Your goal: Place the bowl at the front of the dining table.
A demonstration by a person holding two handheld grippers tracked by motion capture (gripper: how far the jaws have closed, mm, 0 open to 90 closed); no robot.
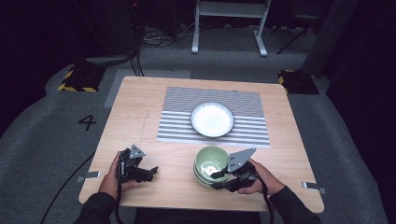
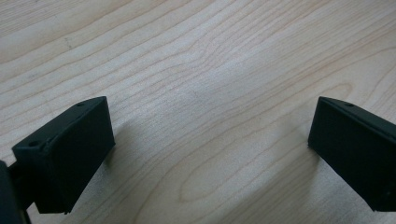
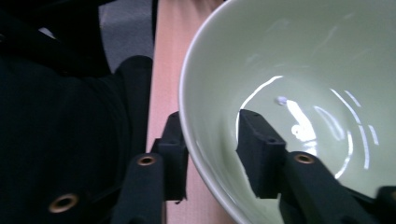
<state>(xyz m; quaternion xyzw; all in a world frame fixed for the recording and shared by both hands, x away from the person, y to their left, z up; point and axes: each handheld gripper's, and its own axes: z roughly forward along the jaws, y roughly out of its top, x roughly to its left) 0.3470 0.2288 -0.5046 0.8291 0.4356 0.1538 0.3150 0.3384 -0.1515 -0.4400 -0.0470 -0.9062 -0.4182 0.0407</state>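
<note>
While its mouth is turned upward, the green bowl [image 1: 211, 161], just nearer than the striped mat [image 1: 214, 116], is straddled at its rim by the right gripper's [image 3: 212, 154] narrowed jaws; whether the rim is pinched cannot be told. The left gripper's [image 2: 210, 154] jaws are spread wide, empty.

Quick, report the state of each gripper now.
Left gripper: open, nothing between its jaws, over bare table.
Right gripper: jaws astride the green bowl's rim; whether the pads press cannot be told.

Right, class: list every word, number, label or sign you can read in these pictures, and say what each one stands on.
"4": a dark numeral on the grey floor, left of the wooden table.
No lettering shows on the green bowl, the white plate or the striped mat.
The yellow-and-black hazard stripes on the floor carry no text.
</note>
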